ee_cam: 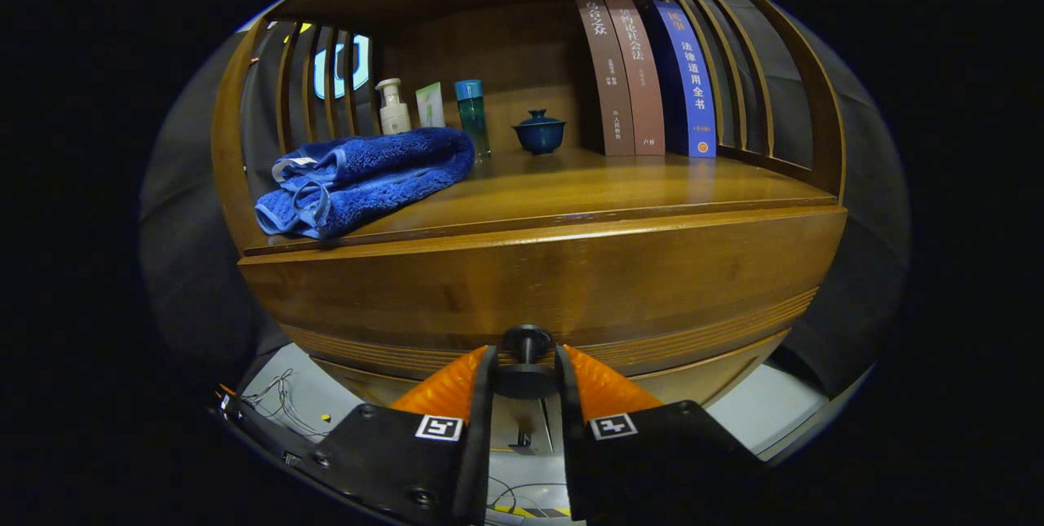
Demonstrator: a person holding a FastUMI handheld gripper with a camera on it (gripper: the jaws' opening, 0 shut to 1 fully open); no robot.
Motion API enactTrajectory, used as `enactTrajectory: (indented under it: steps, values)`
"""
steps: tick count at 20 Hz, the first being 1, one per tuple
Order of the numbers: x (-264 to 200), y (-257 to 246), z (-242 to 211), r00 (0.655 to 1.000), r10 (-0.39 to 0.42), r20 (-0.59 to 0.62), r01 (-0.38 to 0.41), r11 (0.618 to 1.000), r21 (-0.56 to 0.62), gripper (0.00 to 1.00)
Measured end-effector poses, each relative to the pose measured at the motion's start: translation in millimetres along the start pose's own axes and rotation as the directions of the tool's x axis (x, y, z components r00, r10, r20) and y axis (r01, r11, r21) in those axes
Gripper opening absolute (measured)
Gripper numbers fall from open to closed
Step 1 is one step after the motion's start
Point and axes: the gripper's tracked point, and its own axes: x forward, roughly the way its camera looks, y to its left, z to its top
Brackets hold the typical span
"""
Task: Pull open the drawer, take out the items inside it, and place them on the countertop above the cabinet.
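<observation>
Gripping drawer knob (526, 340) at lower centre of frame, tongs (526, 375) closed on it. Drawer (538, 281) looks barely pulled; items inside unseen. Surface (620, 183) above carries blue towel (367, 179), upper left.

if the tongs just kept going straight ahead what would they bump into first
The tongs have the dark drawer knob between them, apparently clamped on it, so the wooden drawer front just behind the knob would likely come first.

Dim warm light, glare on countertop (587, 183), strong fisheye bending, sharp focus.
</observation>
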Motion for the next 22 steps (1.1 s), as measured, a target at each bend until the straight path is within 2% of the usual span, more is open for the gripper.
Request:
enactTrajectory:
  steps: [10,15,22]
  values:
    - [-12.5,-0.4,-5.2,0.998,-0.011,-0.054,0.010,1.000,-0.024,0.42]
    - [-48.2,-1.4,-20.5,0.997,-0.022,-0.075,0.021,1.000,-0.007,0.42]
    - [-108.4,1.9,-45.2,0.996,0.002,-0.094,-0.001,1.000,0.007,0.42]
